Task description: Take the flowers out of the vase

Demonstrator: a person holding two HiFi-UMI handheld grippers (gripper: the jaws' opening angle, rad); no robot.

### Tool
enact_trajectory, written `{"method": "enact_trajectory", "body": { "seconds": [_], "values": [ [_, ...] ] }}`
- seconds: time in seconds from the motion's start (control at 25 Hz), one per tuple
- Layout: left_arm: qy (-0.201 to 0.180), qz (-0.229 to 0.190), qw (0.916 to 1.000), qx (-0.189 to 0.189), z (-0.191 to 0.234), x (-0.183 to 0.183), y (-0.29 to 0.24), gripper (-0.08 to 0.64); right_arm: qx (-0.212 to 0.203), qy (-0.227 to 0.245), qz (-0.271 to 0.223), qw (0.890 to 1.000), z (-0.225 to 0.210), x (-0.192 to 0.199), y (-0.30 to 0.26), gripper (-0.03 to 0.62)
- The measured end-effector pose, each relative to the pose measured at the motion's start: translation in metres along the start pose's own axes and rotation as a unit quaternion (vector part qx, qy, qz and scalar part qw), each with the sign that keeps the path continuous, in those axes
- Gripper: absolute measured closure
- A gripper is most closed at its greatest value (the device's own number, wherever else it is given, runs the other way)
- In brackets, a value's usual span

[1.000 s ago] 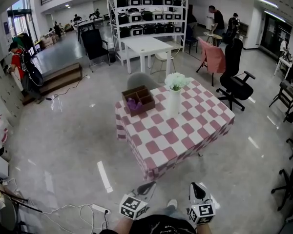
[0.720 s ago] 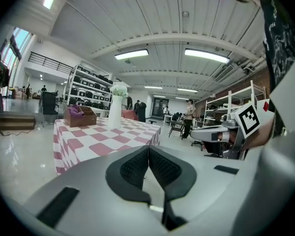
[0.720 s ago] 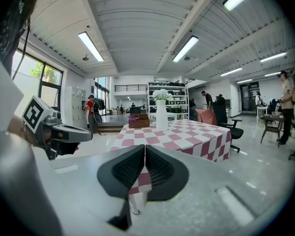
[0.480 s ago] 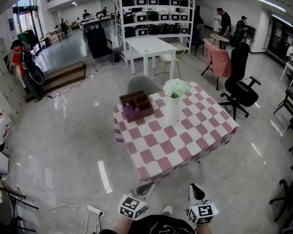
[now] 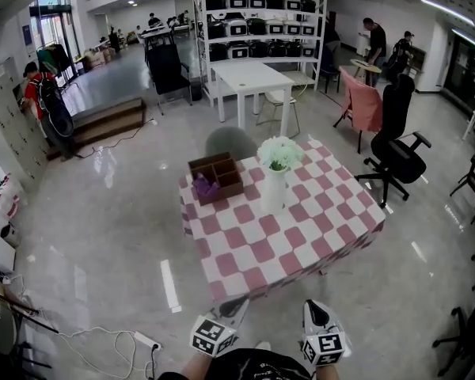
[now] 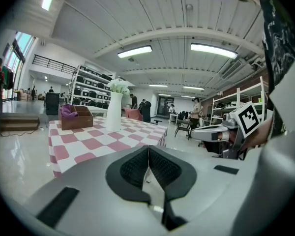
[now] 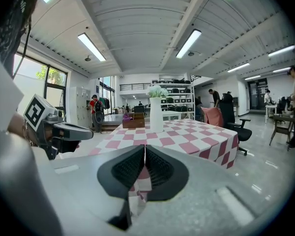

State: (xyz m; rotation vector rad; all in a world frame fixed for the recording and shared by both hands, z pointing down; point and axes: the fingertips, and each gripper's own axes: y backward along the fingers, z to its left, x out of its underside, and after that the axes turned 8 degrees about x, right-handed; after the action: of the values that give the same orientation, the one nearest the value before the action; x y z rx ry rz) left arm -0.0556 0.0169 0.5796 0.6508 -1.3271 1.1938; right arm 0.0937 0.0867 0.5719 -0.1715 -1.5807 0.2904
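A white vase [image 5: 273, 190] holding white flowers [image 5: 280, 153] stands upright near the middle of a table with a pink-and-white checked cloth [image 5: 301, 244]. Both grippers are at the bottom of the head view, short of the table's near edge and apart from it. My left gripper [image 5: 239, 303] is shut and empty, as the left gripper view shows [image 6: 148, 149]. My right gripper [image 5: 313, 307] is likewise shut on nothing [image 7: 144, 149]. The vase [image 6: 113, 113] with its flowers [image 6: 119, 86] appears far ahead in the left gripper view. The right gripper view shows the vase [image 7: 156, 115] too.
A brown wooden box [image 5: 215, 178] with purple cloth inside sits left of the vase. A grey chair [image 5: 229, 142] stands behind the table, a black office chair [image 5: 400, 153] and a pink chair [image 5: 364, 105] to its right. A power strip with cables [image 5: 142, 340] lies on the floor at the left.
The table, vase and flowers have drawn nearer in the head view. Both grippers stay shut at the bottom edge.
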Motion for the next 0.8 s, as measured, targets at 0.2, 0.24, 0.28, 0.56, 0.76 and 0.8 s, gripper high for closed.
{"method": "enact_trajectory", "body": {
  "seconds": [0.2,0.24,0.28,0.56,0.76,0.8],
  "values": [
    [0.017,-0.013,0.9998,-0.001,-0.001,-0.008,-0.025,0.548,-0.007,-0.001,-0.003,1.000,-0.021,-0.002,-0.012,0.584],
    [0.017,-0.012,0.9998,-0.002,-0.002,-0.009,-0.029,0.548,-0.005,-0.003,-0.001,1.000,-0.025,-0.003,-0.014,0.584],
    [0.014,-0.011,0.9998,-0.003,-0.003,-0.010,-0.033,0.548,-0.004,-0.005,-0.001,1.000,-0.029,-0.004,-0.015,0.584],
    [0.012,-0.011,0.9998,-0.010,-0.004,-0.012,-0.054,0.548,-0.011,-0.007,-0.003,1.000,-0.048,-0.002,-0.025,0.584],
    [0.012,-0.010,0.9998,-0.010,-0.004,-0.012,-0.062,0.548,-0.011,-0.007,-0.004,1.000,-0.054,0.000,-0.026,0.584],
    [0.011,-0.011,0.9998,-0.010,-0.004,-0.013,-0.063,0.548,-0.011,-0.008,-0.005,1.000,-0.055,0.000,-0.027,0.584]
  ]
}}
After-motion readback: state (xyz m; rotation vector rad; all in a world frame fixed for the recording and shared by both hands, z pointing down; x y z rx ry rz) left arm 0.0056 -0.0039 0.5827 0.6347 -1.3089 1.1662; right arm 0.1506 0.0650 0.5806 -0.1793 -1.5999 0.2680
